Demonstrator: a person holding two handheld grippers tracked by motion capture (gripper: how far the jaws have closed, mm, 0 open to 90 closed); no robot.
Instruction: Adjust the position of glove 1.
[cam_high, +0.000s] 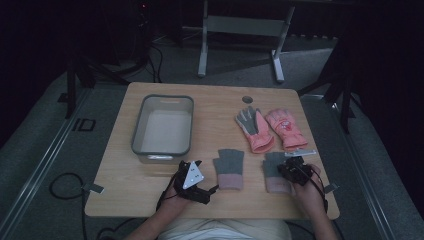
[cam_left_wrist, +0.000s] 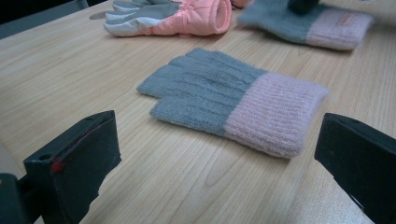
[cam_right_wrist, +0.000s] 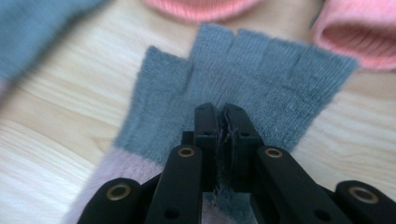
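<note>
Two grey knit gloves with pale pink cuffs lie near the table's front edge. My right gripper (cam_high: 283, 169) (cam_right_wrist: 219, 116) is shut on the right-hand glove (cam_high: 272, 161) (cam_right_wrist: 261, 70), with a fold of grey fabric pinched between its jaws just above the cuff. The other knit glove (cam_high: 229, 167) (cam_left_wrist: 224, 98) lies flat to its left. My left gripper (cam_high: 206, 175) (cam_left_wrist: 217, 140) rests low beside that glove, open, its jaws wide apart and holding nothing. Behind them lie two pink ski gloves (cam_high: 255, 127) (cam_high: 285, 127).
An empty grey bin (cam_high: 137, 130) stands on the left half of the wooden table (cam_high: 215, 100). A round hole (cam_high: 247, 99) sits near the back edge. A person's hands hold both grippers from the front edge.
</note>
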